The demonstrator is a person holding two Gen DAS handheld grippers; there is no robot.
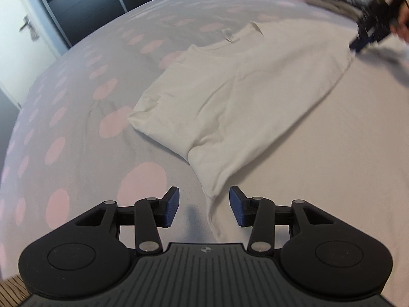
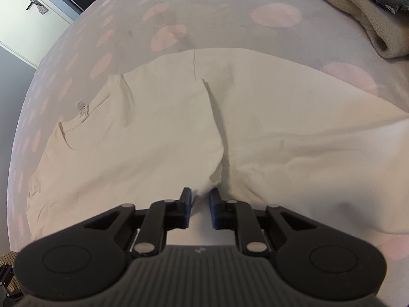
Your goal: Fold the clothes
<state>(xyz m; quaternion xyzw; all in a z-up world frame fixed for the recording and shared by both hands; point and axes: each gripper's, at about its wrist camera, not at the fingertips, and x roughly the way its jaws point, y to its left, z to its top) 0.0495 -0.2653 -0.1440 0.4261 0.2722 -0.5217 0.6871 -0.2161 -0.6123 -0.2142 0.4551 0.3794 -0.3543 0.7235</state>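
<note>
While the shirt spreads ahead, its corner nears the left hand-held gripper.

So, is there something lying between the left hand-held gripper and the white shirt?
Nothing visible. The left hand-held gripper hangs open over the spotted bedcover, with the shirt corner just ahead of its fingertips. Only bare cover and the shirt's own edge lie there.

There is one white T-shirt on one bed cover, which has many pink dots. Two grippers are visible: the left gripper and the right gripper. One pile of clothes lies at the far edge. One door handle is visible.
</note>
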